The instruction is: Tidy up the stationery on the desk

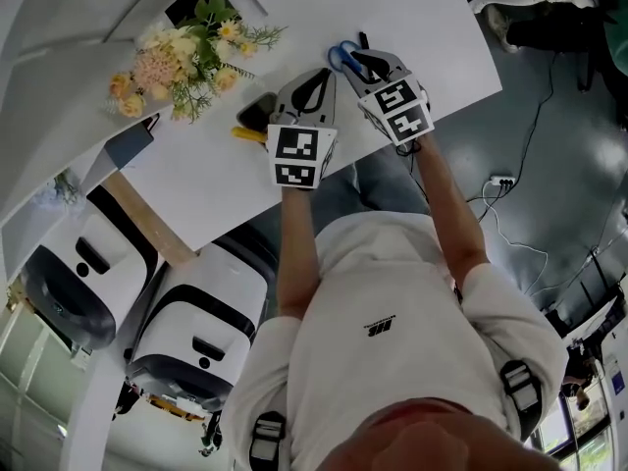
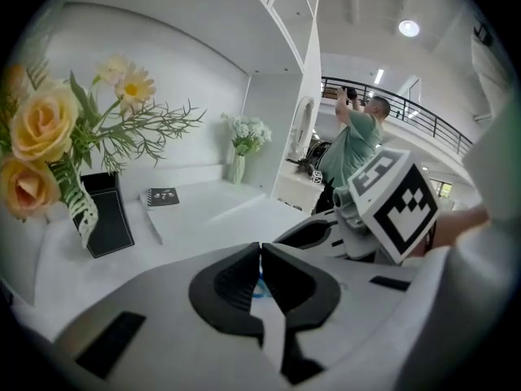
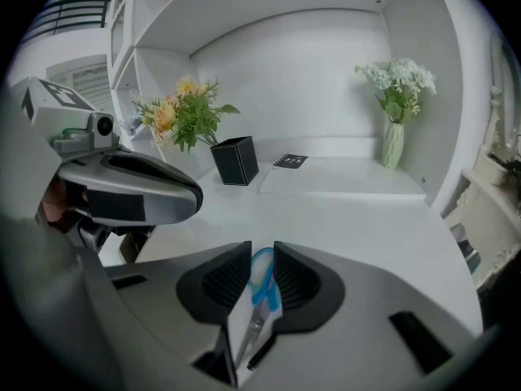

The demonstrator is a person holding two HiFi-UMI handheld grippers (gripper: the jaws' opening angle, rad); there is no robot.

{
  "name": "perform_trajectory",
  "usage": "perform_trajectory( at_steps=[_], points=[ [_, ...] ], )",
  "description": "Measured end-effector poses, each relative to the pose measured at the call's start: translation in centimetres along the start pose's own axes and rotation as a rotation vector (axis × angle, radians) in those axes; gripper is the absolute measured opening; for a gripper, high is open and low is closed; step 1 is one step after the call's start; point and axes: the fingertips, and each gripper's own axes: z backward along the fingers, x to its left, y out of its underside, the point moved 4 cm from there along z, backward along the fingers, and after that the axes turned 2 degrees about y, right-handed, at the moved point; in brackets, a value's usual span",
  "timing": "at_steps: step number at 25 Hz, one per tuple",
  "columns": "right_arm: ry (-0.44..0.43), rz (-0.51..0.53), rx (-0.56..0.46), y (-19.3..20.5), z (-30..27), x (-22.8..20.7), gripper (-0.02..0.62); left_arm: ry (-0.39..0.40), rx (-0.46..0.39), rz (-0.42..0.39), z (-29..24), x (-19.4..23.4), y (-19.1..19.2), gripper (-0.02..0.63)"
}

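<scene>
Now: right gripper (image 3: 262,246) narrowly open astride scissors (image 3: 262,277), flat on desk (image 3: 366,218). Centre blue handle between pads, squeeze squarely, then lift. Left gripper (image 2: 260,248) closed, empty; keep clear.

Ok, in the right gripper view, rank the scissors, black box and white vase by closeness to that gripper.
1. Blue-handled scissors, between the jaws of the right gripper.
2. Black box, left of centre, midway back.
3. White vase, far right, at the back.
</scene>
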Motion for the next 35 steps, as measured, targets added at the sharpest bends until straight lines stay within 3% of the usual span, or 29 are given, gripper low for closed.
perform_trajectory(
  at_steps=[7, 22, 31, 35],
  points=[
    [-0.021, 0.016, 0.077, 1.1, -2.2, -0.4, 0.064, 0.006, 0.054, 0.017, -1.4, 0.1, 0.5, 0.0],
    [-0.018, 0.043, 0.228, 2.5, -5.3, -0.8, 0.074, 0.002, 0.029, 0.047, -1.0, 0.4, 0.2, 0.0],
    [0.02, 0.081, 0.229, 2.5, -5.2, -0.5, 0.061, -0.019, 0.007, 0.058, 0.1, 0.6, 0.1, 0.0],
    [0.027, 0.078, 0.182, 1.7, -4.0, -0.2, 0.061, -0.03, -0.005, 0.059, 0.9, 0.8, -0.1, 0.0]
  ],
)
